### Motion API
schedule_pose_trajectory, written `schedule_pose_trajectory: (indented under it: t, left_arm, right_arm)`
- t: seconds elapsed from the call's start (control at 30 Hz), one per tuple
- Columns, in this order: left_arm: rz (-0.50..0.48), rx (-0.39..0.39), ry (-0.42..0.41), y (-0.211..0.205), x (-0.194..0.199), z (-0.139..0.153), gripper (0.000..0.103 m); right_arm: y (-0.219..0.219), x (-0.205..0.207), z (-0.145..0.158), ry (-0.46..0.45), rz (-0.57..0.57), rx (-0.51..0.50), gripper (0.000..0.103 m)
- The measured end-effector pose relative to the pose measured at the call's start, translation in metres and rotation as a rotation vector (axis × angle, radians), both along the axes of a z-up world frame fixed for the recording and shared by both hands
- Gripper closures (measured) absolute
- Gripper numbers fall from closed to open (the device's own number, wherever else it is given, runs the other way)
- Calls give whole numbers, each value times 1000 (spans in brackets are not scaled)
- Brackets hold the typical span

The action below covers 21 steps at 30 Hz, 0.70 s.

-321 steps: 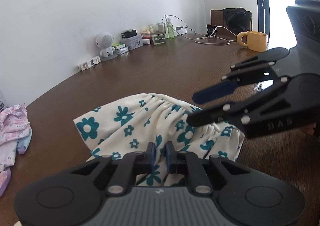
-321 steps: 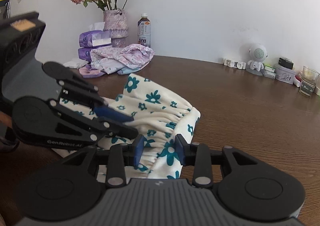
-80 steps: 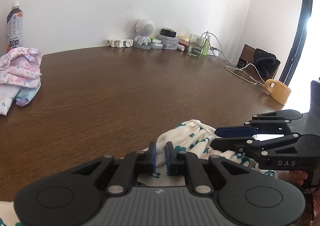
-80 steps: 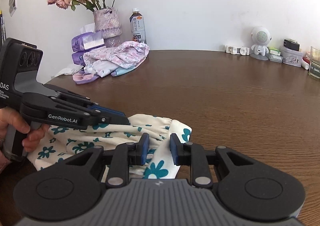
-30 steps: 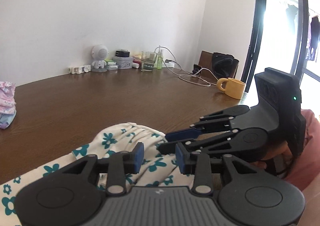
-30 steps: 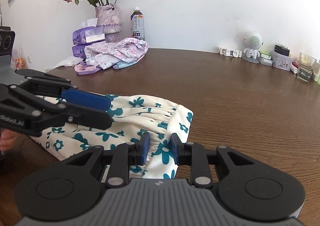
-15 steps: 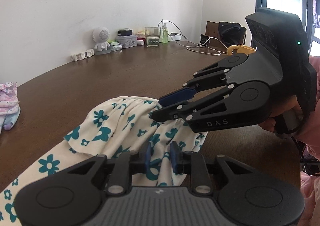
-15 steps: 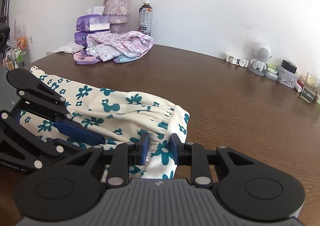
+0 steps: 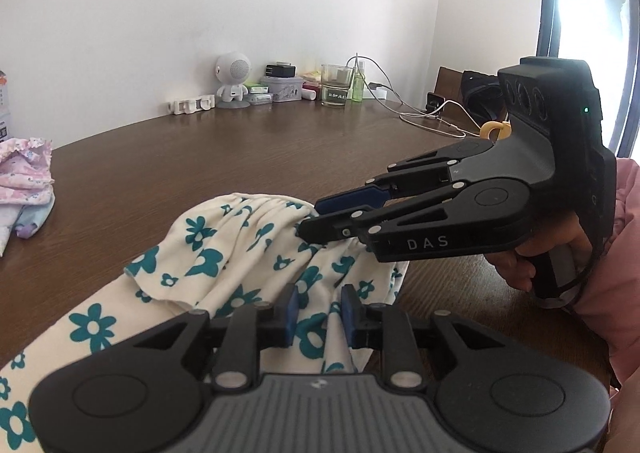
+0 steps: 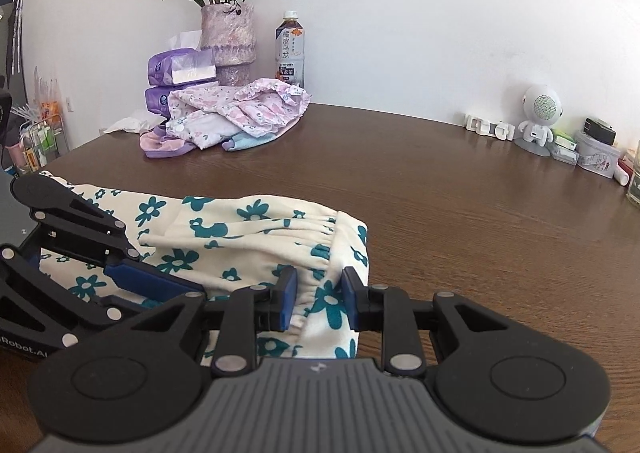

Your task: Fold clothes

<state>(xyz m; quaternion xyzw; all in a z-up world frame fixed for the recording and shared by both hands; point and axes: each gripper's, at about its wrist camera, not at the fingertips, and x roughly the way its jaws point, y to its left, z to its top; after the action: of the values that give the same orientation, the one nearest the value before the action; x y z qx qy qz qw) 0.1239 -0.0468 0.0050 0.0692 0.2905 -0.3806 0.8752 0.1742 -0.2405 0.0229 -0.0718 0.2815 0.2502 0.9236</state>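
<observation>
Clamping a fold of the floral garment [image 9: 240,253] between its blue pads, the left gripper [image 9: 318,311] holds the near edge of the cloth. Just beside it, the right gripper [image 10: 316,299] is closed on the gathered waistband at the garment's right end. The garment lies bunched on the brown table [image 10: 460,193], extending leftward from both grippers. A pink clothes pile [image 10: 236,113] sits well apart by the vase [image 10: 228,37].
</observation>
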Motion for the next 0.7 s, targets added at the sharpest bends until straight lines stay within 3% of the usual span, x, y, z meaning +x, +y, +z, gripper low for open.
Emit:
schedule_pose_trajectory:
  t: [0.17, 0.27, 0.37, 0.47, 0.57, 0.7]
  left_arm:
    - [-20, -55, -32, 5, -13, 17, 80]
    - [15, -39, -70, 4, -15, 19, 80]
    - [72, -7, -55, 8, -6, 13, 81]
    - [104, 23, -15, 11, 5, 3, 82]
    - [105, 22, 7, 13, 9, -1, 82]
    - [102, 38, -7, 12, 7, -2, 82]
  right_arm:
    - [0, -1, 0, -6, 0, -2, 79]
    - [-1, -1, 1, 1, -6, 2, 78]
    - [-4, -4, 8, 7, -24, 31, 76]
    - [-23, -11, 19, 16, -50, 139, 65]
    - [-46, -12, 22, 56, -87, 218, 64]
    - [-68, -3, 6, 181, -120, 302, 64]
